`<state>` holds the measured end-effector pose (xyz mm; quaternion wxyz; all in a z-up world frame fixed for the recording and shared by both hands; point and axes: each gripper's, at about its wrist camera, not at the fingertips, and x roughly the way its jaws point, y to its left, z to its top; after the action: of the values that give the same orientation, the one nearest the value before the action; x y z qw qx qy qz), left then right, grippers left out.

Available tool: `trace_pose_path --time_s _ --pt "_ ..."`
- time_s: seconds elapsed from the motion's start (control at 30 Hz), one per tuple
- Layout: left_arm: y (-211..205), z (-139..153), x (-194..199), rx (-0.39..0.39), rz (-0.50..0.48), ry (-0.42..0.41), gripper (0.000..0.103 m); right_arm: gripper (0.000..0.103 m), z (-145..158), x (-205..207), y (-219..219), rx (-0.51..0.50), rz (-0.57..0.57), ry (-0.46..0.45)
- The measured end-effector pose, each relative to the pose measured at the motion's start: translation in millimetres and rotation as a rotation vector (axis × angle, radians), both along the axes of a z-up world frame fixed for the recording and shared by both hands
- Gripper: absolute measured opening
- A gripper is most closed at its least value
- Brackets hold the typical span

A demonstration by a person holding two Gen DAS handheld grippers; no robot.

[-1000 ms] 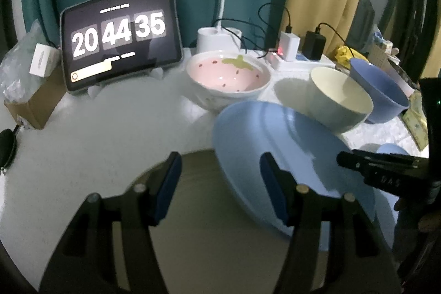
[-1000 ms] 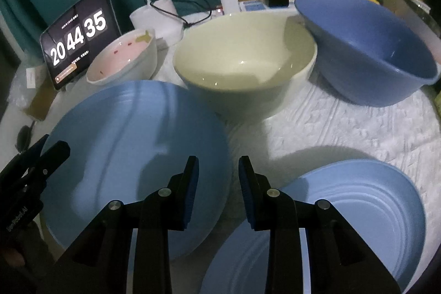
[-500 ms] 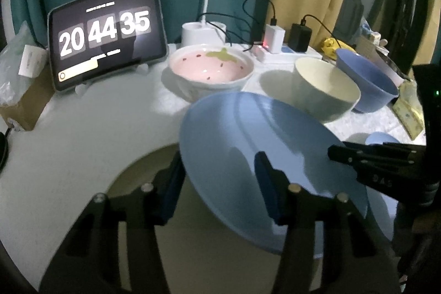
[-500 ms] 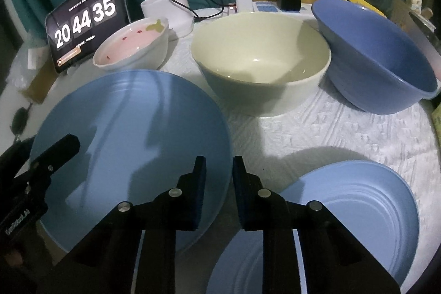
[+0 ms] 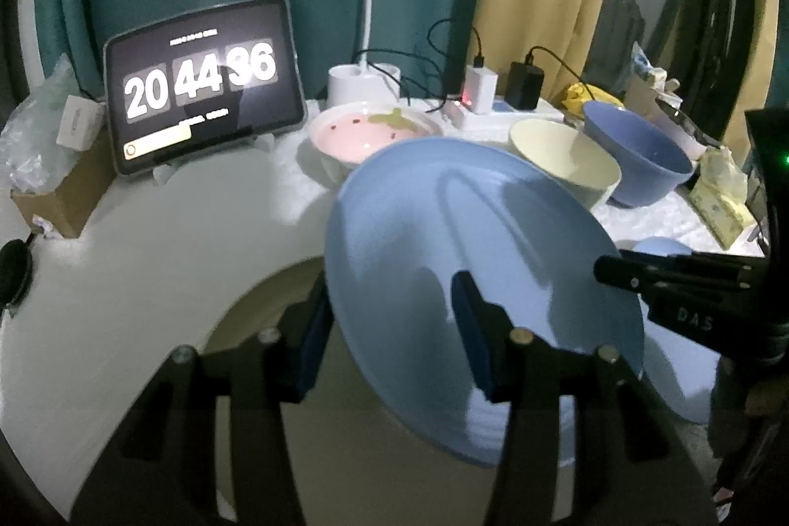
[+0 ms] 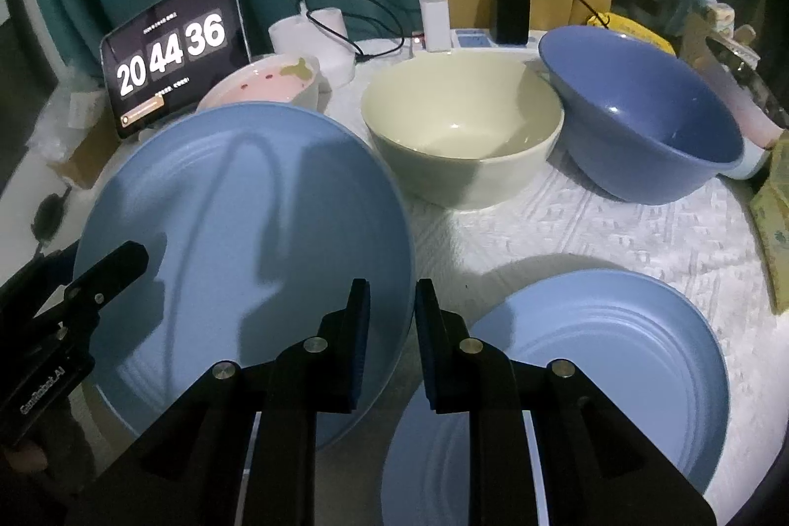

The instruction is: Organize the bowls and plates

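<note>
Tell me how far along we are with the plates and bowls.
Done: nothing stacked yet. In hand: the left hand-held gripper and right hand-held gripper have just been closing on opposite rims of the large blue plate, which looks tilted off the table. Left: join it with the second blue plate, then sort the pink bowl, cream bowl and dark blue bowl, all standing apart.

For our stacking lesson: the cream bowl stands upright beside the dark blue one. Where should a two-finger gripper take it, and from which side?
Probably the near rim of the cream bowl, from above, one finger inside and one outside. It looks too wide to span, its mouth is open and empty, and the dark blue bowl crowds its right side.
</note>
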<state>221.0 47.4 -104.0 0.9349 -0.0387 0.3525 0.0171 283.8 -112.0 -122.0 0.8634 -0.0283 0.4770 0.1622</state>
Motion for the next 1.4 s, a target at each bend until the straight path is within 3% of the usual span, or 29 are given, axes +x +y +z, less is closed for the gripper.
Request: trace_pose_path --time_s 0.7,1.4 --pt "-21 14 -32 0.015 -0.034 -0.043 0.049 0.02 30 -41 -20 0.013 -0.025 -0.074" --pt "-81 13 -43 0.071 -0.126 -0.017 0.049 0.02 33 -68 -81 0.059 -0.113 -0.086"
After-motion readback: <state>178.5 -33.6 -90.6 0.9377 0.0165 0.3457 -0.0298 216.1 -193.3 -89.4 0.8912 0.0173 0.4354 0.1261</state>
